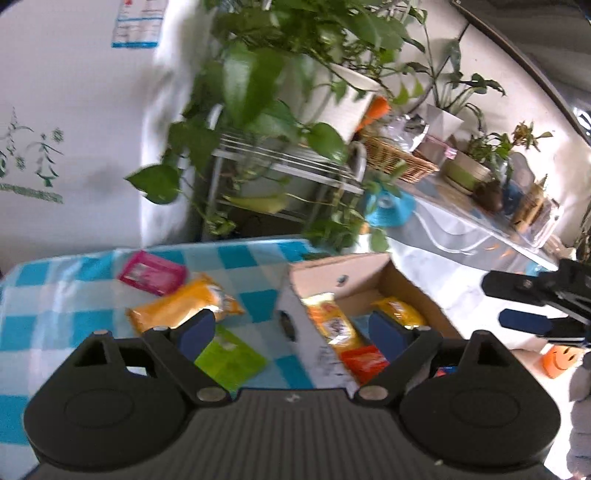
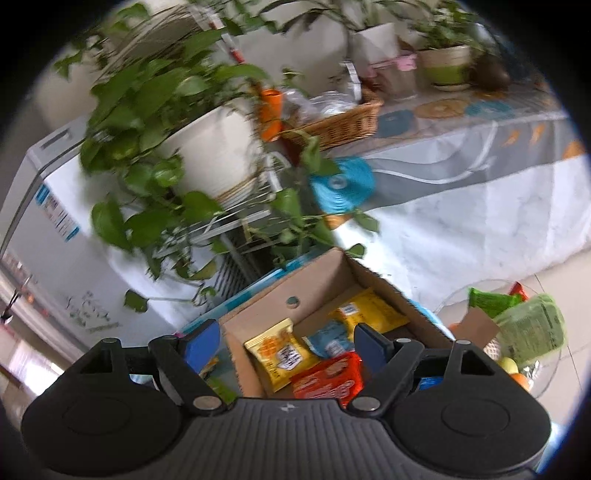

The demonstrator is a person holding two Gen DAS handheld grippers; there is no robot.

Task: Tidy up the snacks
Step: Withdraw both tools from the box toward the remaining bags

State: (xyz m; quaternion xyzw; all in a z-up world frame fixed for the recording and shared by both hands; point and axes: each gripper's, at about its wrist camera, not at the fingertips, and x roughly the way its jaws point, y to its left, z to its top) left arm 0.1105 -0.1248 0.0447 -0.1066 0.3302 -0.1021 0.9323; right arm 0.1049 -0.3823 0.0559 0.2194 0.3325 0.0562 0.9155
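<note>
left gripper [image 1: 291, 326] wide, empty, above box [image 1: 295, 314] wall | right gripper [image 2: 286, 341] wide, empty, over box | lime packet [image 1: 231, 356] left of box, probably next

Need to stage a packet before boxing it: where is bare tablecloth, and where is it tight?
Bare checked tablecloth lies left of the pink packet and orange packet. A narrow strip runs between the green packet and the cardboard box. The box floor is crowded.

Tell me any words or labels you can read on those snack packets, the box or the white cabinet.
None can be read.
Yellow packet in the cardboard box: dark print, too blurred.
Red packet: lettering blurred.
Pink packet: label blurred.
White cabinet's sticker: print too small.
</note>
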